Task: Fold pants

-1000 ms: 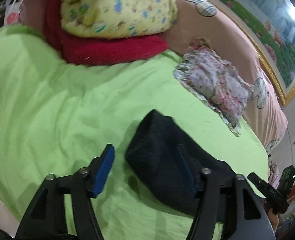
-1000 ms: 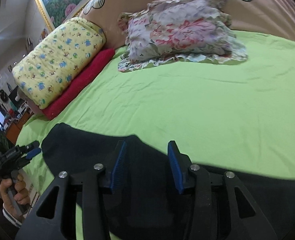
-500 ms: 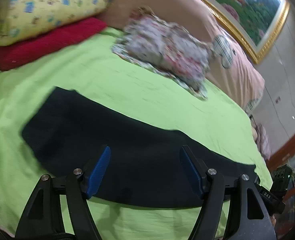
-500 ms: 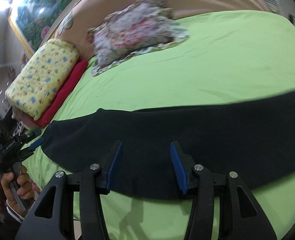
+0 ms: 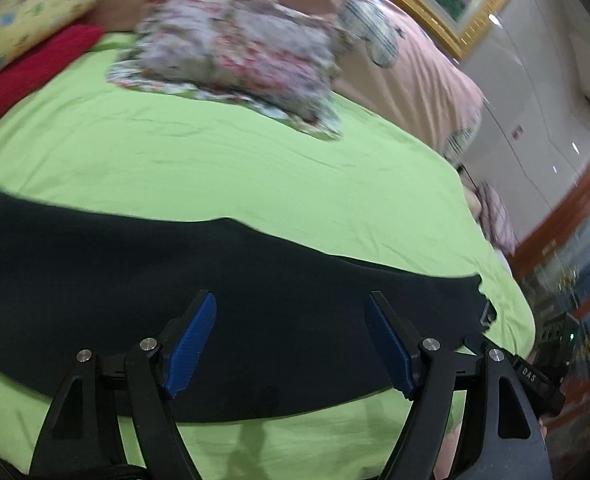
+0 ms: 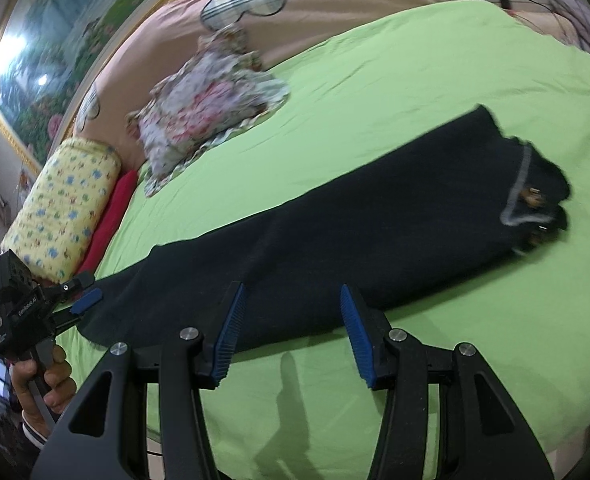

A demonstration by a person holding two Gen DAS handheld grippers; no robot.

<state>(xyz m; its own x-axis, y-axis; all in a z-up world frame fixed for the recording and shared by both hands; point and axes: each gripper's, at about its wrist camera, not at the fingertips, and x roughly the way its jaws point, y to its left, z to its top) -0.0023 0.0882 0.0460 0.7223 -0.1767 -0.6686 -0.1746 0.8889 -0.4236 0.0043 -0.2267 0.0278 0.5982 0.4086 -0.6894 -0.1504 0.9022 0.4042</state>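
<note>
Both of my grippers hang over the near edge of the bed with their jaws spread wide and nothing between them: the left gripper [image 5: 291, 344] looks down on the middle of the pants [image 5: 175, 288], and the right gripper [image 6: 291, 330] sits just above the near hem side of the same pants [image 6: 375, 240]. A second ago the dark cloth filled the bottom of both views and my right jaws were narrower and close over it; now I have pulled back and opened up, and the whole garment shows. It lies as one long dark strip across the green sheet [image 6: 415, 380], the legs laid one on the other by the look of it, with the waistband and its grey trim at the right end and the leg ends at the left, next to my left gripper [image 6: 83, 300] as the right camera sees it. I judge that the lengthwise fold is done and the strip is flat enough for the next fold, end to end. For that I would take the leg ends on the left and carry them toward the waist. Farther off lie a flowered pillow [image 5: 235, 52], a yellow pillow [image 6: 71, 208] on a red one [image 5: 31, 68], and the pink headboard [image 6: 335, 0], all well apart from the pants.
</note>
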